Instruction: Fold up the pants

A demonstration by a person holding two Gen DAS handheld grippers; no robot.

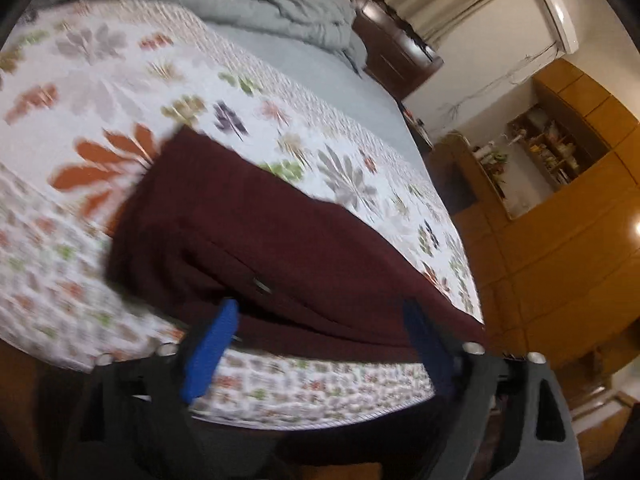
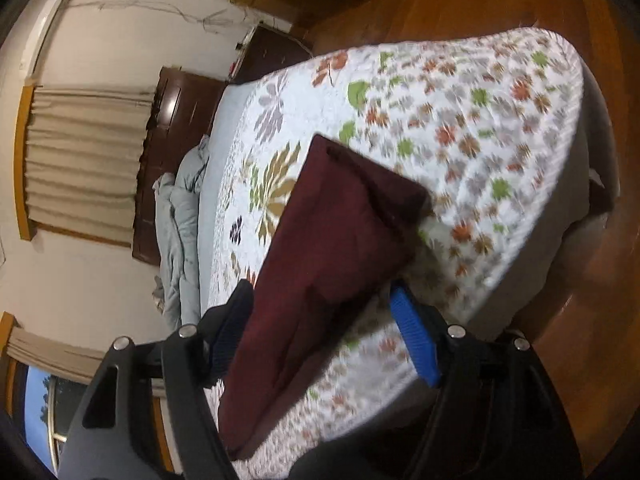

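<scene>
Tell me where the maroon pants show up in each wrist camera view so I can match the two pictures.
Left wrist view: the maroon pants lie across the lower centre, on the floral bedspread, just beyond the open left gripper.
Right wrist view: the maroon pants run from centre to bottom, between the fingers of the open right gripper.
Shared landmark: the rumpled grey duvet at the bed's far end.

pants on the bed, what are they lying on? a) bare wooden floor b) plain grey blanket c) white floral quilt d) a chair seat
c: the dark red pants lie folded on the white quilt printed with flowers; the grey blanket is bunched up farther back on the bed, apart from them.
</scene>
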